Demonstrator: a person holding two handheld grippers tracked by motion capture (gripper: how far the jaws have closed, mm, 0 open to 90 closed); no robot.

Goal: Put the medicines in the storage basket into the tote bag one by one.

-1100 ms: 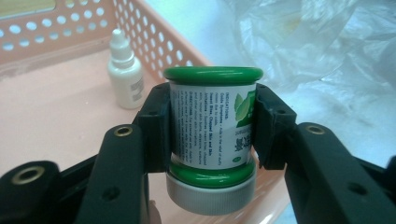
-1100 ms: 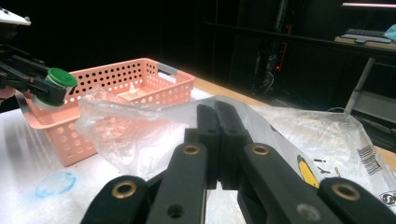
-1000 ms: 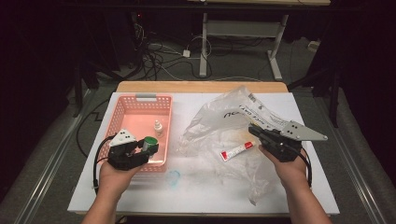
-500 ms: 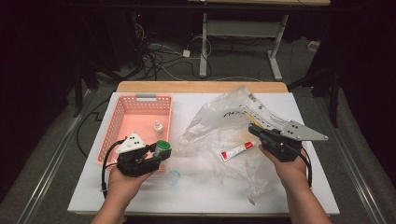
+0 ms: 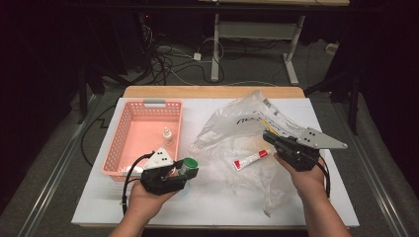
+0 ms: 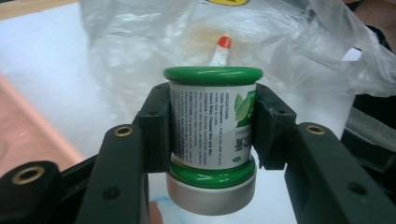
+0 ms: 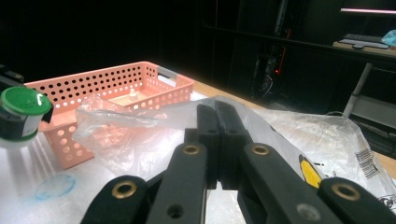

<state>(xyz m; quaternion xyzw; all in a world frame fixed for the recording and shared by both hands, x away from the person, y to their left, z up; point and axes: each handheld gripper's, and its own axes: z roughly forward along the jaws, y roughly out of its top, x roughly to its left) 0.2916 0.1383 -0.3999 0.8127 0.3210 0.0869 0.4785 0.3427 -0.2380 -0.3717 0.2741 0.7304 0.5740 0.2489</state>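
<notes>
My left gripper is shut on a small jar with a green lid and a white label. It holds the jar on its side just above the white table, to the right of the pink basket's near corner. A crumpled clear plastic bag lies in the middle of the table with a red-capped white tube inside it. My right gripper is shut on the bag's right edge, with the film bunched around its closed jaws. The jar hangs at far left in the right gripper view.
A small white dropper bottle stands in the basket. A faint blue stain marks the table near the left hand. Cables and desk legs lie on the dark floor beyond the table's wooden far edge.
The left gripper has carried the jar to the right, from over the basket's near corner to the table beside the bag. The right gripper and the bag have stayed put.
</notes>
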